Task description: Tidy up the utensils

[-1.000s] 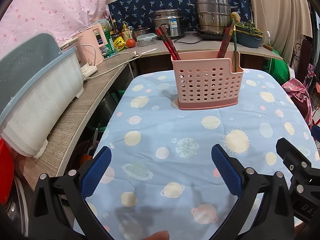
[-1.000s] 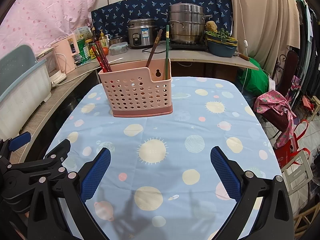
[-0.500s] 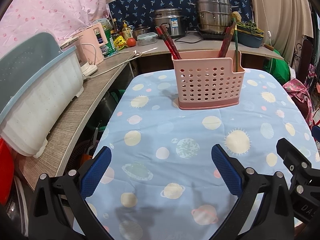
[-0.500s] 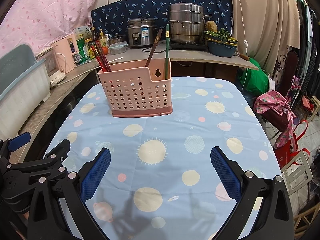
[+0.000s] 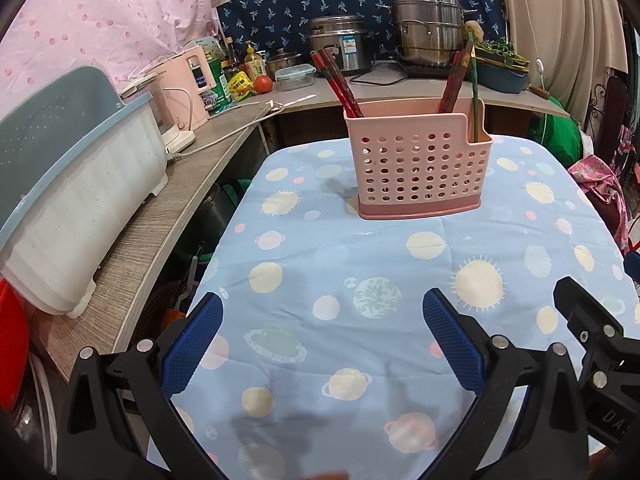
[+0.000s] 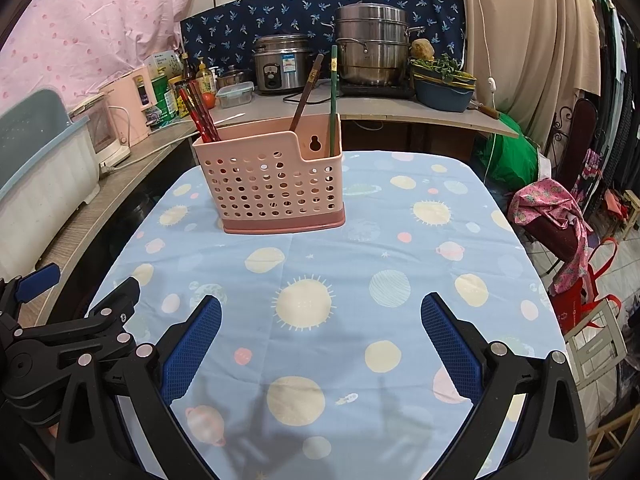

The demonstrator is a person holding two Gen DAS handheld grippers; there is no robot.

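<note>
A pink perforated utensil holder (image 5: pixel 418 164) (image 6: pixel 270 182) stands on the blue planet-print tablecloth (image 5: pixel 360 280) (image 6: pixel 340 280), far from both grippers. Red chopsticks (image 5: pixel 338 82) (image 6: pixel 198 112) lean in its left compartment. A dark red-brown pair (image 5: pixel 452 80) (image 6: pixel 306 92) and a green stick (image 5: pixel 474 92) (image 6: pixel 333 96) stand at its right side. My left gripper (image 5: pixel 322 342) hovers open and empty over the near cloth. My right gripper (image 6: pixel 320 342) is likewise open and empty; its black frame (image 5: pixel 592 344) shows at the left view's right edge.
A wooden counter (image 5: pixel 132 240) runs along the left with a blue-lidded white bin (image 5: pixel 68 184), a pink kettle (image 5: pixel 188 92), bottles and a tomato. Pots (image 6: pixel 372 48) and a rice cooker (image 6: pixel 282 62) stand behind. Bags and a chair (image 6: pixel 560 224) crowd the right.
Both views have crept very slightly nearer to the holder. Nothing was taken hold of or let go; both grippers stay open.
</note>
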